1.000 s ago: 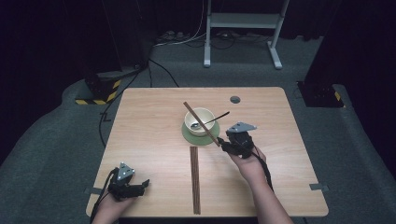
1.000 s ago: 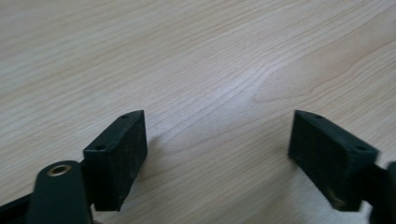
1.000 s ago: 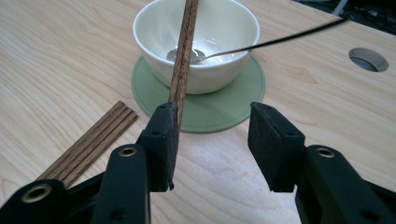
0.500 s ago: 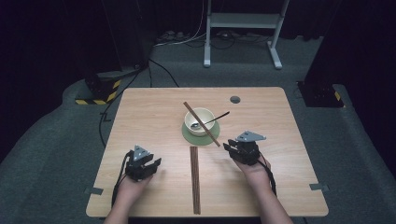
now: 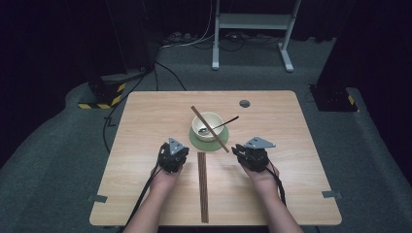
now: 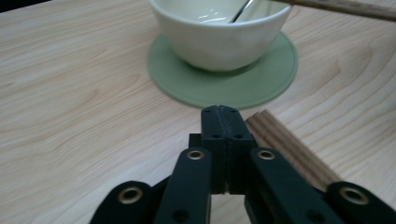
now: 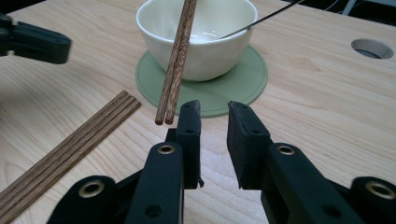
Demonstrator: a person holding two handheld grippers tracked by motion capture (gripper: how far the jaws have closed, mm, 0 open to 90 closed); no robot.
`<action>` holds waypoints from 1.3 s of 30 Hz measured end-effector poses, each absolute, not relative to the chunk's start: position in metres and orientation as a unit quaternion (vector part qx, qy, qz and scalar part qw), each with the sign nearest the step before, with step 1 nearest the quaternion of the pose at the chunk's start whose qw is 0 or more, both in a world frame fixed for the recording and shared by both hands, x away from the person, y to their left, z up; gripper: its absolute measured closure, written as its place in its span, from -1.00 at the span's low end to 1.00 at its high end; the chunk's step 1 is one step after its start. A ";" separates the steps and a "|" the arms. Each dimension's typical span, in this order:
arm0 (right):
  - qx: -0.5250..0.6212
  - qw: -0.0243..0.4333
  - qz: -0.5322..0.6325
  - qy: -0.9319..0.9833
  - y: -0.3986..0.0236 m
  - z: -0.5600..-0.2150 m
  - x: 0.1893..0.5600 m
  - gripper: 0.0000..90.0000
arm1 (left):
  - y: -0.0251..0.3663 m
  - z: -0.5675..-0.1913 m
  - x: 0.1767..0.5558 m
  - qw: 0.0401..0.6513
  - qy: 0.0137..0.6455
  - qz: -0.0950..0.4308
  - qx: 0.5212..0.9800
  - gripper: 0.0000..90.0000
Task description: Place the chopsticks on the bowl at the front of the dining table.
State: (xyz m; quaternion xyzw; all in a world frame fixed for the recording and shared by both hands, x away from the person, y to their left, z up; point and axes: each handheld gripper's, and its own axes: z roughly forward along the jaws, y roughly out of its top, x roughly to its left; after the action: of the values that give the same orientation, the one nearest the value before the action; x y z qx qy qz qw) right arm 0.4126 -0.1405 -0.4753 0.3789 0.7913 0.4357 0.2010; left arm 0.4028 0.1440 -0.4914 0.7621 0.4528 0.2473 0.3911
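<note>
1. Since the earlier frames, the left gripper has travelled from the table's near-left corner up beside the mat, and its jaws have just been closing with nothing between them.
2. Left jaws now meet, clenched on nothing, just left of the chopsticks on the table.
3. Right gripper sits near the mat's right side; its jaws have just been closing, a gap remains, and nothing is between them.
4. Bowl stands on the green mat at the table's middle, with a spoon inside.
5. A second chopstick pair lies tilted across the bowl's rim, its near end overhanging just beside the right gripper's left jaw, apart from it.
</note>
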 end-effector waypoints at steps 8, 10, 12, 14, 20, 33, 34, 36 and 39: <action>0.382 0.194 0.440 0.789 -0.142 -0.479 0.415 0.67 | 0.104 -0.485 0.419 0.407 0.437 0.262 0.758 0.99; 0.384 0.193 0.443 0.787 -0.142 -0.480 0.415 0.67 | 0.097 -0.483 0.422 0.412 0.438 0.262 0.755 0.99; 0.383 0.192 0.444 0.787 -0.142 -0.480 0.415 0.67 | 0.090 -0.482 0.424 0.411 0.436 0.267 0.755 0.99; 0.380 0.190 0.443 0.789 -0.142 -0.480 0.415 0.67 | 0.084 -0.483 0.426 0.415 0.436 0.270 0.751 0.99; 0.378 0.188 0.443 0.791 -0.138 -0.481 0.413 0.67 | 0.073 -0.483 0.428 0.418 0.437 0.271 0.749 0.98; 0.370 0.187 0.442 0.796 -0.131 -0.482 0.411 0.67 | 0.070 -0.485 0.427 0.422 0.442 0.270 0.744 0.94; 0.370 0.187 0.441 0.796 -0.130 -0.482 0.411 0.67 | 0.071 -0.486 0.427 0.424 0.443 0.271 0.742 0.94; 0.368 0.185 0.441 0.798 -0.128 -0.482 0.410 0.67 | 0.072 -0.486 0.426 0.416 0.442 0.272 0.747 0.94; 0.363 0.186 0.442 0.799 -0.125 -0.483 0.409 0.67 | 0.074 -0.487 0.426 0.419 0.443 0.274 0.743 0.93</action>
State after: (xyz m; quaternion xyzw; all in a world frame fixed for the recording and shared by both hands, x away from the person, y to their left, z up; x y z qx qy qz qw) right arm 0.4091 -0.1246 -0.4827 0.3628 0.7988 0.4424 0.1859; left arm 0.4259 0.0743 -0.4869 0.7434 0.4432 0.2744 0.4190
